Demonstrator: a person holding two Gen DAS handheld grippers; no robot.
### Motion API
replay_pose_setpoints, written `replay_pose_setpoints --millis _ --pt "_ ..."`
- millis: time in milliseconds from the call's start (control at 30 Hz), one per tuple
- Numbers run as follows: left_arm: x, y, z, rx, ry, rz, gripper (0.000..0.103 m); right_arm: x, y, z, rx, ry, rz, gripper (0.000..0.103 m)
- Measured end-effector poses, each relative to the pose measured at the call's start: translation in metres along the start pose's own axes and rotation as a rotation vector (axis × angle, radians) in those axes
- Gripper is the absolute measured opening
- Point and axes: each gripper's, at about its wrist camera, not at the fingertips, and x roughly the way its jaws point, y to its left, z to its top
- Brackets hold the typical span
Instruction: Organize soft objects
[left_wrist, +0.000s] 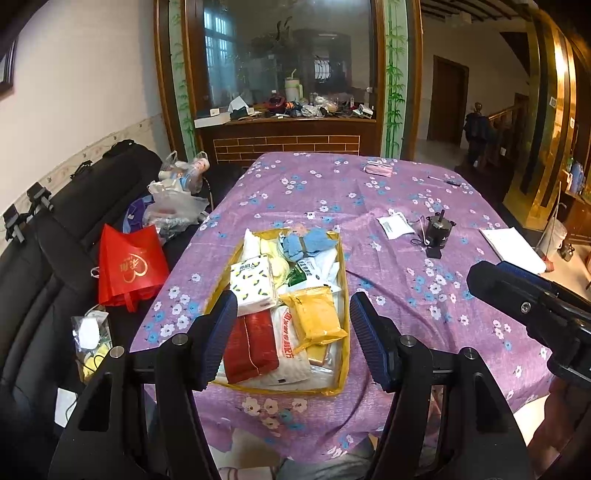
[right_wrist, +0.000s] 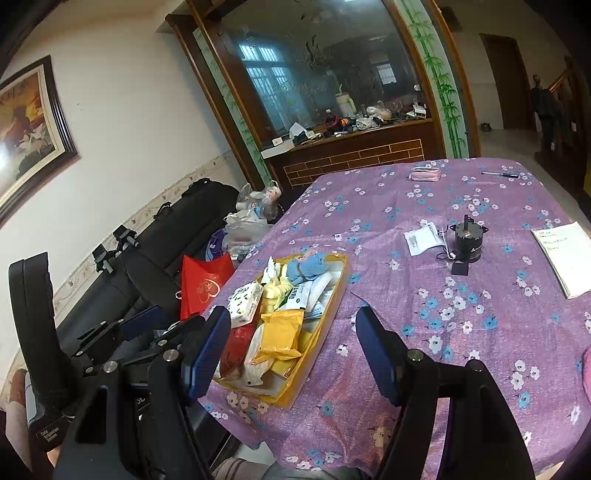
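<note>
The tray (left_wrist: 341, 280), a shallow yellow-rimmed one packed with soft things, lies on the purple flowered cloth of the worktop (left_wrist: 406, 206), near its front left edge. In the left wrist view it sits straight ahead of the left tool (left_wrist: 293, 334), its near half framed between the two blue pads; the tool hangs above and short of it, touching nothing. In the right wrist view the tray (right_wrist: 334, 291) lies ahead and to the left of the right tool (right_wrist: 293, 349), whose left pad overlaps the tray's near corner in the picture while bare cloth shows between the pads.

Inside the tray: a red pack (left_wrist: 249, 343) at the near left, a yellow pack (left_wrist: 317, 314) beside it to the right, a white pack (left_wrist: 290, 347) between them underneath, a lemon-print tissue pack (left_wrist: 253, 282) behind the red one, and a blue cloth (left_wrist: 308, 242) at the far end.

Both tools tilt downward toward the worktop. The right tool's body shows at the right edge of the left view, beside the left tool and apart from it.

Both tools stand wide open and hold nothing
</note>
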Motion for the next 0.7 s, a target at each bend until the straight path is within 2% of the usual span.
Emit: replay_pose_setpoints --millis 300,567,700 --pt "0.000 0.015 0.000 -0.038 -0.014 0.010 0.064 0.003 0.002 -0.004 0.005 -0.007 0.008 0.070" --pt "0.035 0.031 -0.014 -0.077 0.035 0.004 0.064 0.032 -0.010 -0.021 0.031 0.060 -0.015 0.070" --pt "0.049 0.044 -0.020 -0.136 0.040 -0.036 0.064 0.042 -0.015 -0.028 0.037 0.080 -0.027 0.070"
